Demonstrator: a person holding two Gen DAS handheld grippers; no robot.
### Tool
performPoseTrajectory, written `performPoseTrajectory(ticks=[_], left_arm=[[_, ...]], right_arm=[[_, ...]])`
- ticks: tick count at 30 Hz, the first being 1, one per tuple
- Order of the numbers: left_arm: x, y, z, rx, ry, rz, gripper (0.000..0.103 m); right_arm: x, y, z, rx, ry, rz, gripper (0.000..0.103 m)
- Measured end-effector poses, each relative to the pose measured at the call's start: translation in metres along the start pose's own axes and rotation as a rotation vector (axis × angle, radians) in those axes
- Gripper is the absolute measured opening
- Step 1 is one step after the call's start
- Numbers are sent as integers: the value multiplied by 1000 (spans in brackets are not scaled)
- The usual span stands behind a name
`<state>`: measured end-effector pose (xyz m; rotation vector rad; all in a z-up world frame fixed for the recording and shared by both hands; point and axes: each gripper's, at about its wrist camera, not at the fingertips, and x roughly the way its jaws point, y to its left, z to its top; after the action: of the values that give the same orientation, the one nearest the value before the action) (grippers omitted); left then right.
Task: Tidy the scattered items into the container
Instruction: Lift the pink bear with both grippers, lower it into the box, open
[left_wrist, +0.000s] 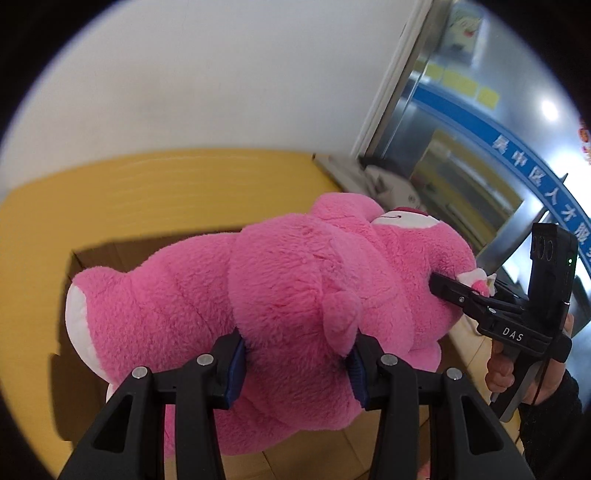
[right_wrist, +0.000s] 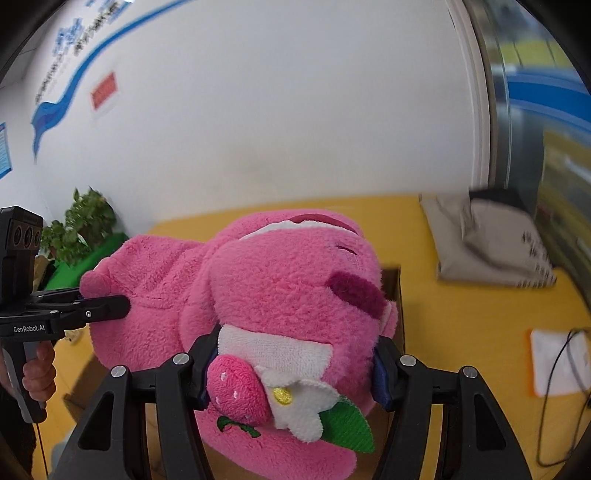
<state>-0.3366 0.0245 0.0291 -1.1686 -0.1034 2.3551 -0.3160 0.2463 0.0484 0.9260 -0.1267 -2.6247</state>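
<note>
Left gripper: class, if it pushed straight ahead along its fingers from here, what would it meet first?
The pink plush bear. The left gripper is already clamped on the bear's body, so it meets plush at once. The cardboard box seems to lie beyond and below, though depth is unclear.

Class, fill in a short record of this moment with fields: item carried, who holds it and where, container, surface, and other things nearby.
item carried: pink plush bear, lying sideways in the air
left gripper: shut on the bear's body
right gripper: shut on the bear's head, beside the strawberry decoration
container: cardboard box, open, beneath the bear
surface: yellow mat
nearby: grey cloth bag, potted plant
</note>
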Motion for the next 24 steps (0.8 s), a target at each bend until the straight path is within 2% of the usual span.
performPoseTrajectory(ticks=[4, 8, 13, 16, 18, 19, 21, 24], left_arm=[[38, 8, -11, -27, 81, 5, 44], [47, 15, -9, -56, 69, 15, 44], [44, 27, -5, -82, 29, 53, 45], [50, 34, -1, -121, 36, 79, 52], [47, 37, 0, -139, 37, 58, 55], [43, 36, 0, -137, 33, 54, 55], [24, 35, -3, -118, 10, 49, 55], [-18, 29, -11, -71, -24, 62, 56]], right_arm=[[41, -20, -25, 44, 129, -33, 68], [57, -26, -34, 61, 193, -67, 70], [57, -30, -24, 91, 156, -72, 71], [60, -29, -19, 87, 136, -95, 76], [68, -34, -19, 103, 153, -125, 89], [70, -36, -19, 107, 154, -144, 90], [61, -36, -18, 104, 149, -120, 95], [23, -29, -17, 62, 92, -104, 101]])
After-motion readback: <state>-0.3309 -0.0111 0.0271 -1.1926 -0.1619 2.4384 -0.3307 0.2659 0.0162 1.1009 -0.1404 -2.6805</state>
